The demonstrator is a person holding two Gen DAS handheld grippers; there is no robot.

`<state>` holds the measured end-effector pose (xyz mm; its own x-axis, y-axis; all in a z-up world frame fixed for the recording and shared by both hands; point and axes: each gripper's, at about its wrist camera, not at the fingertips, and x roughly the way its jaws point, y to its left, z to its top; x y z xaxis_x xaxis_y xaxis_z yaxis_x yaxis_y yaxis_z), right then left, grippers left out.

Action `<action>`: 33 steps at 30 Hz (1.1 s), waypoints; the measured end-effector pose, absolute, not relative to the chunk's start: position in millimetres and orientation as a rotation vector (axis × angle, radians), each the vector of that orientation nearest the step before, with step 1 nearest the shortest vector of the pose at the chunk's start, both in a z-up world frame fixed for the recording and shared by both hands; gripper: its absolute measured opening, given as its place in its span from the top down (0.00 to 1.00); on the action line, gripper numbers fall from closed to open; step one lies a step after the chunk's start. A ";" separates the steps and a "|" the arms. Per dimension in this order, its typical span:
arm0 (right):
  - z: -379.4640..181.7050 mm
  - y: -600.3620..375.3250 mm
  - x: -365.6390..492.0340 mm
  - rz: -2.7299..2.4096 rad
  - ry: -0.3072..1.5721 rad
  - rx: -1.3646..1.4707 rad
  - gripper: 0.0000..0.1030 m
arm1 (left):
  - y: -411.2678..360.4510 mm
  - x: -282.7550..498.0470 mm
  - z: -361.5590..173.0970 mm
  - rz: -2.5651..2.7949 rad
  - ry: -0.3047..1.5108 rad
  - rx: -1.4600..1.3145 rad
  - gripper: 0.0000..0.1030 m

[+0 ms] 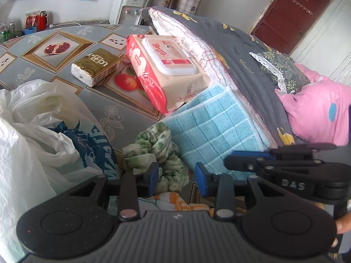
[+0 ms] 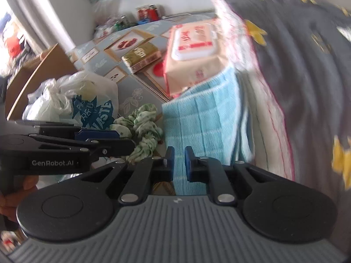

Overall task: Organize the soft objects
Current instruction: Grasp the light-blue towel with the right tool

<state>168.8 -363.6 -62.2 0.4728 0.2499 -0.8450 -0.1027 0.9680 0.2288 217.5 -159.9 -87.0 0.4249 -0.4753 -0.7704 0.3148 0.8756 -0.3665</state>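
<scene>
Jaws on my left gripper (image 1: 176, 178) sit apart near the green cloth (image 1: 156, 151); right gripper (image 2: 179, 163) nearly together over the blue towel (image 2: 197, 118).

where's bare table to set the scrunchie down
Bare tablecloth lies beyond the gold tissue pack, toward the far edge. Near the grippers it is crowded: plastic bags, green scrunchie, blue towel, and wet wipes.

blue towel (image 1: 217, 129): woven cloth, matt | wipes pack (image 1: 169, 70): glossy plastic | bag (image 1: 33, 131): thin, probably plastic film
</scene>
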 end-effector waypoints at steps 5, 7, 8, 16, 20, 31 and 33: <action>-61.8 -374.8 133.5 0.117 1.033 0.250 0.70 | -157.3 213.8 -84.2 -0.488 1.005 -0.161 0.64; -70.0 -378.6 122.0 0.083 1.034 0.304 0.69 | -155.3 212.0 -81.0 -0.487 0.993 -0.158 0.64; -74.9 -378.2 118.1 0.068 1.034 0.307 0.69 | -153.5 211.0 -78.9 -0.487 0.986 -0.158 0.64; -81.6 -353.4 133.3 0.076 1.034 0.155 0.56 | -138.0 205.2 -64.8 -0.489 0.955 -0.171 0.60; -87.5 -340.7 154.2 0.120 1.071 0.020 0.54 | -129.4 203.7 -61.0 -0.486 0.946 -0.193 0.59; -105.8 -324.2 175.3 0.143 1.117 -0.202 0.70 | -118.2 199.4 -54.3 -0.482 0.938 -0.220 0.58; -104.2 -327.9 174.9 0.114 1.109 -0.201 0.87 | -116.5 197.2 -52.8 -0.478 0.937 -0.224 0.57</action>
<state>174.9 -327.9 -104.2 0.4425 -0.0086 -0.8967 -0.1915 0.9760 -0.1038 197.2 -116.5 -52.8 0.4983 -0.4865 -0.7177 0.2958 0.8734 -0.3868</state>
